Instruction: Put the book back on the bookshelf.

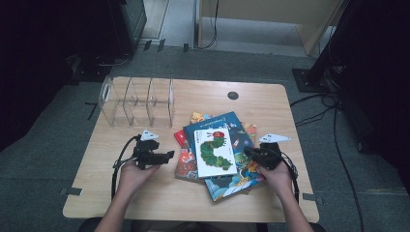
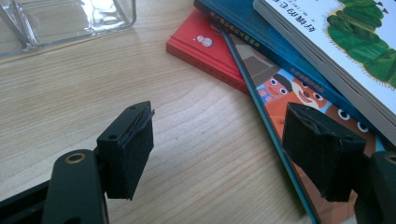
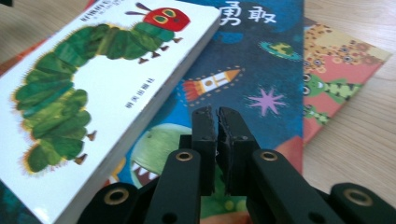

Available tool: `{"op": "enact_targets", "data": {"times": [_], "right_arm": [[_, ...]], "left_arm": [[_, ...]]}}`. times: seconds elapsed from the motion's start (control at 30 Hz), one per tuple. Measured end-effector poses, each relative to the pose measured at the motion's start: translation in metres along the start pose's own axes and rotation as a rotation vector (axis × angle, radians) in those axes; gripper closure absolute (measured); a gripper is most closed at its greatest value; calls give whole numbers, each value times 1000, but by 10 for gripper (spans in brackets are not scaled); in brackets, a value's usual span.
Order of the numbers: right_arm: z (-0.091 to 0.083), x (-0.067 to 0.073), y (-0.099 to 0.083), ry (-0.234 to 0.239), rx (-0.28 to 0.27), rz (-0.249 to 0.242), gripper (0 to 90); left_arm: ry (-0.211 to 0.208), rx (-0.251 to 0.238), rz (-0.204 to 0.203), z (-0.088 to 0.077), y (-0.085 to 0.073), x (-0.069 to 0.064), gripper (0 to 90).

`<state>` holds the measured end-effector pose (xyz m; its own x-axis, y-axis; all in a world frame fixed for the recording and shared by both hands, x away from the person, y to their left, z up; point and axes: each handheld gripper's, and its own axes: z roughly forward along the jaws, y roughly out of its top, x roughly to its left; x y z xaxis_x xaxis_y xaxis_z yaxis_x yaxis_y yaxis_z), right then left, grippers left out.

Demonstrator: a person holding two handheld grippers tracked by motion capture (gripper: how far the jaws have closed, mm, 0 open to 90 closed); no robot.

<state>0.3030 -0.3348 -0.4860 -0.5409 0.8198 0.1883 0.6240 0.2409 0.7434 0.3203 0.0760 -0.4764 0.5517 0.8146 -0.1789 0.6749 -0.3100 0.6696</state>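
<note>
A stack of picture books lies on the wooden table (image 1: 145,193). On top is a white caterpillar book (image 1: 214,152) (image 3: 88,98) (image 2: 345,42), resting on a blue rocket book (image 1: 232,130) (image 3: 261,60); a red book (image 1: 181,137) (image 2: 205,46) pokes out at the left. My left gripper (image 1: 169,154) (image 2: 224,149) stands open just left of the stack, with bare table between its pads. At the stack's right side my right gripper (image 1: 247,152) (image 3: 217,119) hovers over the blue book, shut with nothing between its pads.
A clear acrylic rack (image 1: 138,101) (image 2: 56,21) with several slots stands at the table's back left. A patterned book (image 3: 336,70) sticks out under the blue one at the right. A dark round hole (image 1: 233,95) marks the far table edge.
</note>
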Motion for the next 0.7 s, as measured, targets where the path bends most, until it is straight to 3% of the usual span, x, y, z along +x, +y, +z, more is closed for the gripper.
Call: {"op": "enact_targets", "data": {"times": [0.27,0.6,0.7], "right_arm": [[7,6,0,33,19,2,877],[19,20,3,73,17,-38,872],[20,23,4,66,22,-45,880]], "left_arm": [[-28,-9,2,-1,1,-5,253],[-53,0,16,1,2,-12,248],[-65,1,18,1,2,-15,235]]}}
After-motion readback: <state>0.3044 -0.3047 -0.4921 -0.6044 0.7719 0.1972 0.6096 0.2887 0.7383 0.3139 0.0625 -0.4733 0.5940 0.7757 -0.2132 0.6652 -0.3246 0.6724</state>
